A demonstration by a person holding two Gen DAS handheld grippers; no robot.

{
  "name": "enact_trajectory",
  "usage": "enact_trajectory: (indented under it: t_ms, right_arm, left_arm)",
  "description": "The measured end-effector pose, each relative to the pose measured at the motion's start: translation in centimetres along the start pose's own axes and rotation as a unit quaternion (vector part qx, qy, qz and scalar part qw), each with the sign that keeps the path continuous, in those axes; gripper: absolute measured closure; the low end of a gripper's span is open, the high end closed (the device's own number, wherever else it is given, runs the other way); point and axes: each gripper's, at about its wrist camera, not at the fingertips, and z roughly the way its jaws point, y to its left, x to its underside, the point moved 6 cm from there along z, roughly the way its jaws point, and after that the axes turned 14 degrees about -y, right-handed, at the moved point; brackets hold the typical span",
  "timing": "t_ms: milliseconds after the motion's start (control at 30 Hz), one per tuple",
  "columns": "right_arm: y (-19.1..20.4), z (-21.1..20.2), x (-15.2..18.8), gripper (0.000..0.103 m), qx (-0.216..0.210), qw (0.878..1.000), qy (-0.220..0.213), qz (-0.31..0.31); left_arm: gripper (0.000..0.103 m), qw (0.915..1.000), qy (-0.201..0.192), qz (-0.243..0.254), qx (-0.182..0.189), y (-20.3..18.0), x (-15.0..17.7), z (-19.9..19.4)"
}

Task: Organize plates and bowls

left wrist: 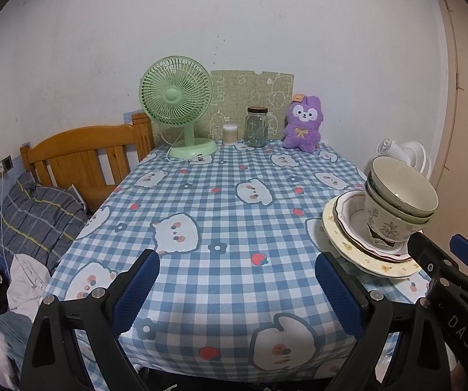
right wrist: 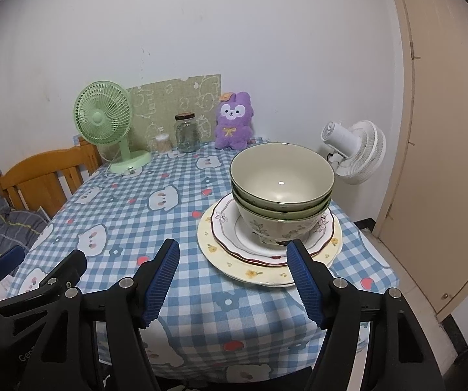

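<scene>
Sitting on the right side of the tabletop (right wrist: 155,215) is the whole stack: three bowls (right wrist: 281,192) nested inside each other, parked on a white plate with a dark red rim (right wrist: 230,244), which sits on a bigger cream plate with little yellow flowers (right wrist: 250,273). The right wrist view looks straight into the top bowl and it's empty, cream inside with a green rim; the left wrist view only catches the stack from the side at its right edge, so you see the leaf print on the bottom bowl better. The right gripper (right wrist: 234,260) has its jaws spread wide with nothing between them, its right finger just in front of the plates' near rim, and I can't tell whether it touches. The left gripper (left wrist: 237,267) is also wide open over bare checkered cloth, well left of the stack. At the back stand a green fan (right wrist: 103,120), a glass jar (right wrist: 186,133) and a purple plush (right wrist: 232,120). Only the right view shows the white fan (right wrist: 354,151) properly; only the left shows the pillow (left wrist: 38,218) on the bed.
</scene>
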Motion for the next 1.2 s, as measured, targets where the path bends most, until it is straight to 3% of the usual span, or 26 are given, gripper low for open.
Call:
enact_trajectory:
  t_ms: [1200]
  right_arm:
    - [0.0, 1.2, -0.4, 0.027, -0.001, 1.000, -0.004, 0.003]
  left_arm:
    - [0.006, 0.9999, -0.006, 0.007, -0.005, 0.1, -0.7, 0.4]
